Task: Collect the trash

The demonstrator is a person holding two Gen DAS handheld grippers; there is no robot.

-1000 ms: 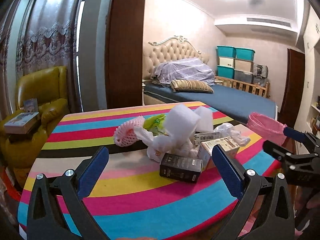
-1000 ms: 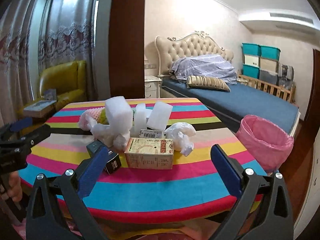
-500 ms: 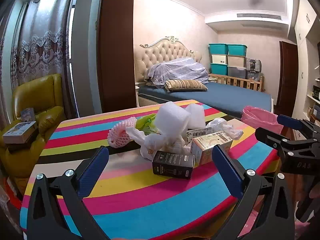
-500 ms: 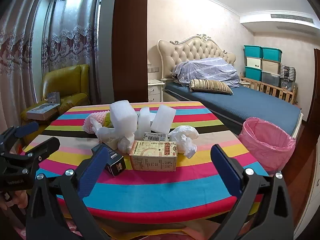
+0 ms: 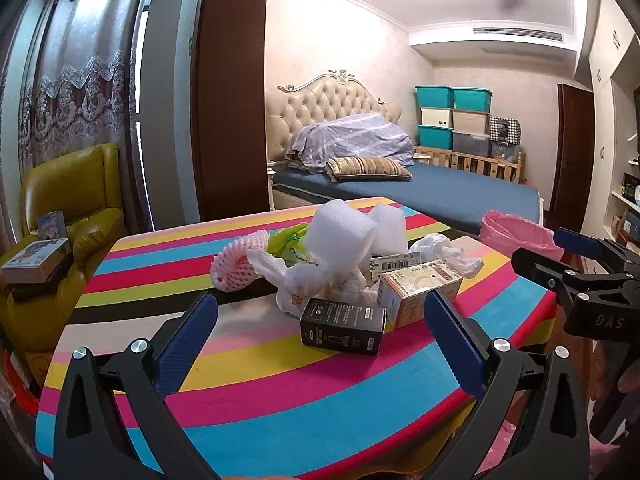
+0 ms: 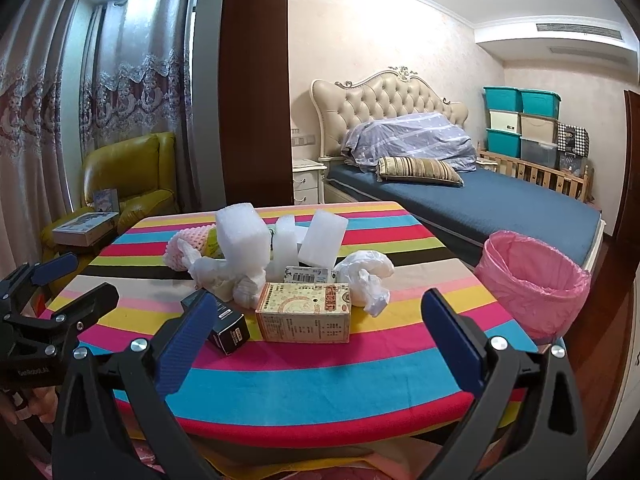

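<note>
Trash pile (image 6: 280, 272) ahead of right gripper (image 6: 320, 332); jaws apart

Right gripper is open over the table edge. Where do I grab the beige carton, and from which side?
Grip the beige carton across its short ends, coming straight in from the near table edge. It lies flat, long face toward the right gripper, ends apparently clear, though the black box sits close on its left.

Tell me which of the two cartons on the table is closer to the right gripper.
The tan printed carton, lying centred between the right gripper's open fingers. The black carton sits off to its left, partly behind one finger.
</note>
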